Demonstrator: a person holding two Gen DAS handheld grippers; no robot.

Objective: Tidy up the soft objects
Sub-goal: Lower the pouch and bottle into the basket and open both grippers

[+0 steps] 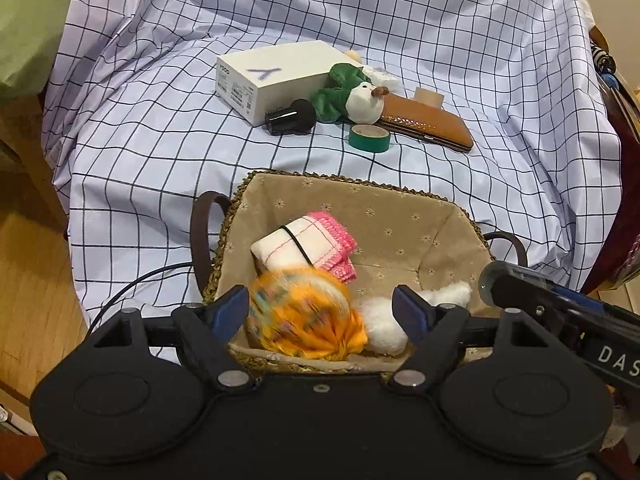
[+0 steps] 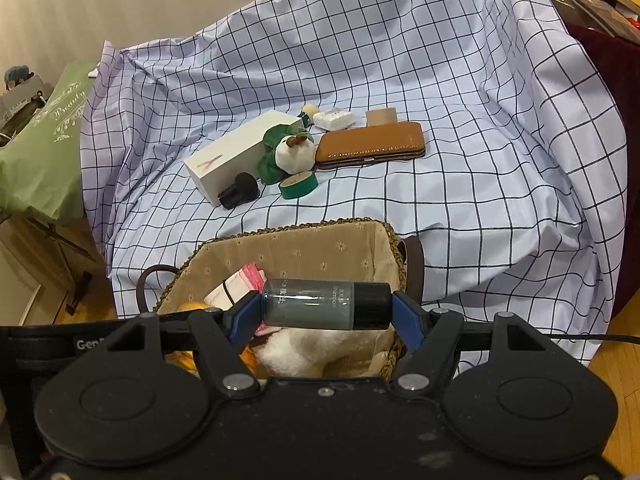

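My left gripper point(image 1: 320, 296) hangs open over the near end of a woven basket point(image 1: 360, 184) lined with beige flowered cloth. Between its blue fingers, with a gap on the right side, lies a blurred orange patterned soft ball point(image 1: 300, 320). A white plush point(image 1: 384, 320) and a rolled white and pink cloth point(image 1: 304, 248) with a black band also lie in the basket. My right gripper point(image 2: 326, 304) is shut on a grey shampoo bottle point(image 2: 316, 304) with a black cap, held sideways above the basket point(image 2: 300, 232). A green and white plush bird point(image 1: 352, 94) point(image 2: 288, 152) lies on the checked cloth.
Around the bird on the checked cloth point(image 1: 480, 80) lie a white box point(image 1: 276, 76), a black cylinder point(image 1: 290, 118), a green tape roll point(image 1: 370, 136) and a brown case point(image 1: 428, 120). A green bag point(image 2: 40, 152) stands at the left. Wooden floor point(image 1: 32, 280) shows below.
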